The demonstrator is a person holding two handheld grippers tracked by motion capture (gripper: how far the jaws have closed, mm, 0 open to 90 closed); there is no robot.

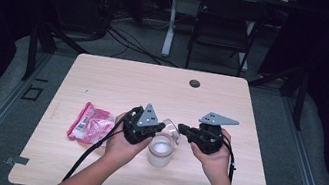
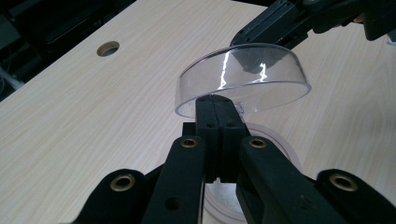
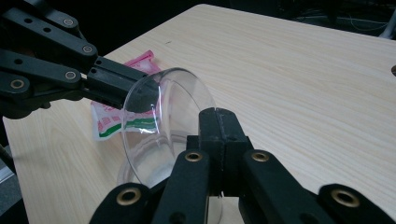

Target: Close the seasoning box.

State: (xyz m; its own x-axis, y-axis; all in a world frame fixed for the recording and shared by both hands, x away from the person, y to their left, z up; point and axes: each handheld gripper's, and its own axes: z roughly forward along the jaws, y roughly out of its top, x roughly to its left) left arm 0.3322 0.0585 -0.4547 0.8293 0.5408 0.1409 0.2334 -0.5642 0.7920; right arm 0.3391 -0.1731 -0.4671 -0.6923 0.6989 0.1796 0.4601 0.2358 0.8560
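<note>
both claws clamped on clear lid: left gripper and right gripper pinch opposite rims. lid held tilted above cup, lower centre of high view. pink packet at left.

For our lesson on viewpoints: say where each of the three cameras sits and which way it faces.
High view: above the near edge, looking forward and down on the table; forearms, both hands.
Left gripper view: on the left gripper, facing the clear lid; its black fingers pinch the rim.
Right gripper view: on the right gripper, facing the lid and pink packet.
Shared: both gripper views show the lid and the opposite gripper.
</note>
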